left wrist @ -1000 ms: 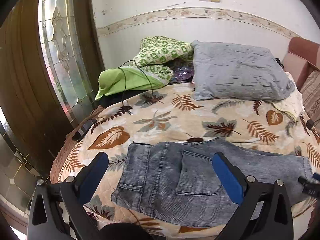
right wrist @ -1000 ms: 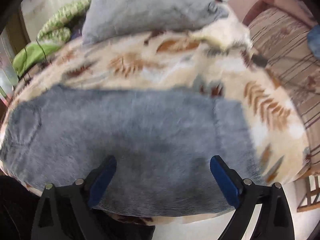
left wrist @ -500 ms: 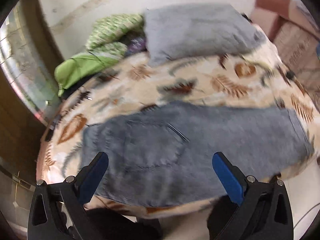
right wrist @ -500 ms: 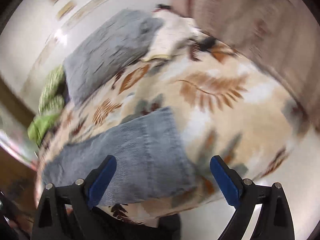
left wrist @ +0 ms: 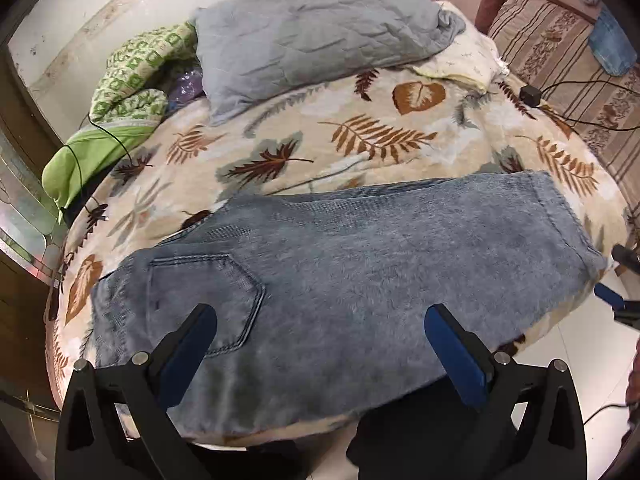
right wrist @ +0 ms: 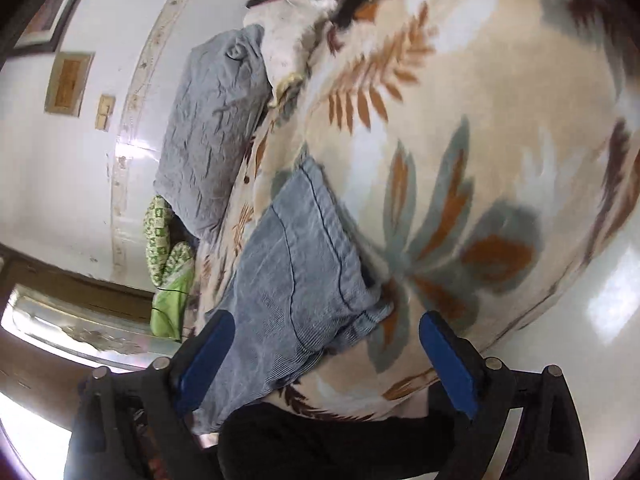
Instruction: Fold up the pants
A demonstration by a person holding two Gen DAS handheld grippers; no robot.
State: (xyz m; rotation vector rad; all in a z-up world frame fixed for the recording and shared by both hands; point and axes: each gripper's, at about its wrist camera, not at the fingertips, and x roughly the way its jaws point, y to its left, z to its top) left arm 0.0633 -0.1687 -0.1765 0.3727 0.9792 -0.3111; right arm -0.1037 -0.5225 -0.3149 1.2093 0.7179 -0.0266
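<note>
Blue-grey jeans (left wrist: 352, 280) lie flat across the near edge of a leaf-print bed, folded lengthwise, back pocket at left and leg hems at right. My left gripper (left wrist: 320, 340) hovers open above their middle, holding nothing. My right gripper (right wrist: 324, 356) is open, tilted sideways, close over the hem end of the jeans (right wrist: 304, 272) at the bed's edge. One of its blue pads (left wrist: 608, 296) shows at the right edge of the left wrist view.
A grey pillow (left wrist: 312, 28) and green bedding (left wrist: 128, 80) lie at the far side of the leaf-print blanket (left wrist: 360, 136). A striped sofa (left wrist: 568, 56) with a black charger and cable (left wrist: 530, 94) stands at right. White floor (right wrist: 592, 352) lies below the bed edge.
My left gripper has risen and swung right, from over the waist to over the jeans' middle. My right gripper has swung right to the hem end and rolled sideways.
</note>
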